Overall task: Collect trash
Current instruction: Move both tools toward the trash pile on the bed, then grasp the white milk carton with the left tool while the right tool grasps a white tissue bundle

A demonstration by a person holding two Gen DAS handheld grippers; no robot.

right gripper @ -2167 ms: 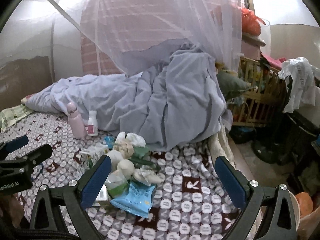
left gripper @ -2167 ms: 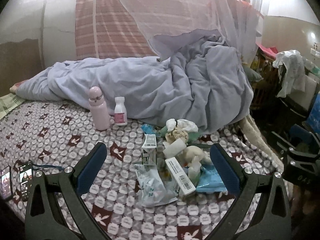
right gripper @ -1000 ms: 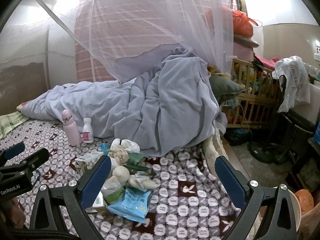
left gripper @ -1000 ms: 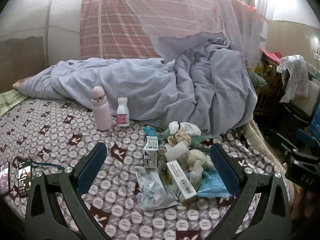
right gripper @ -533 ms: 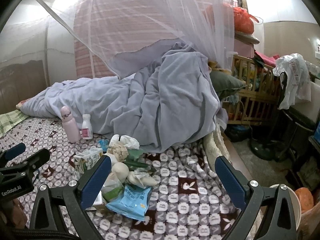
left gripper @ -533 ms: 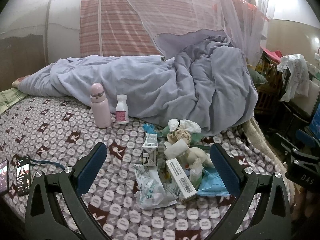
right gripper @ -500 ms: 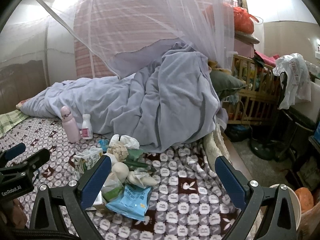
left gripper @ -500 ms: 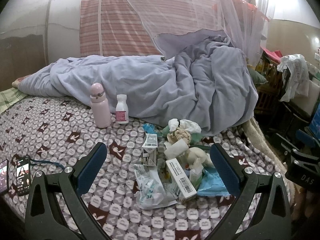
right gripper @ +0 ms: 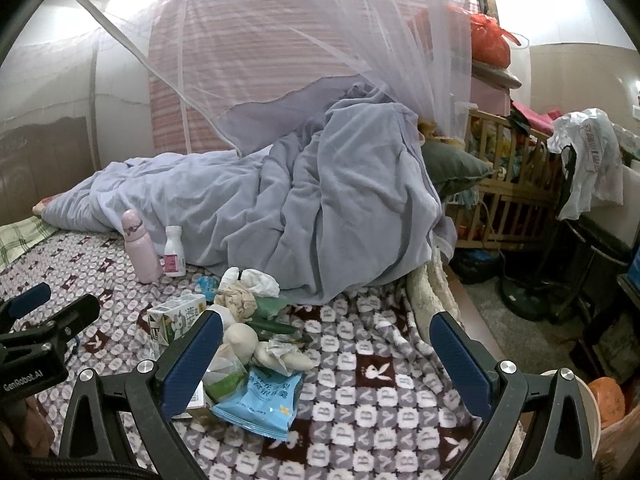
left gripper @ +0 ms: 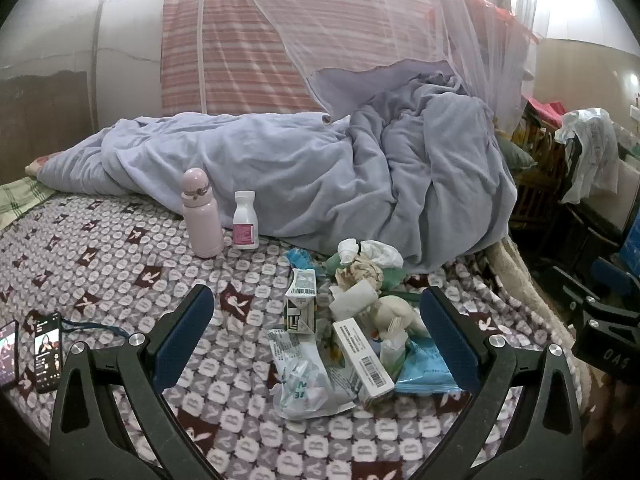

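Observation:
A pile of trash lies on the patterned bed cover: a small milk carton (left gripper: 301, 307), a long white box (left gripper: 362, 362), a clear plastic wrapper (left gripper: 302, 384), a blue snack packet (left gripper: 424, 374), crumpled tissues (left gripper: 366, 268). My left gripper (left gripper: 318, 340) is open and empty, held above the pile's near side. My right gripper (right gripper: 326, 364) is open and empty, just right of the pile; the blue packet (right gripper: 266, 402) and carton (right gripper: 176, 318) lie by its left finger.
A pink flask (left gripper: 200, 222) and a white pill bottle (left gripper: 245, 226) stand beside a rumpled lilac duvet (left gripper: 320, 176). Two phones (left gripper: 46, 350) lie at the left. A bin rim (right gripper: 592, 412) and an orange bag show at the lower right, off the bed.
Both grippers have drifted slightly over the pile; the views shifted a little. Nothing was taken hold of, and both stayed open.

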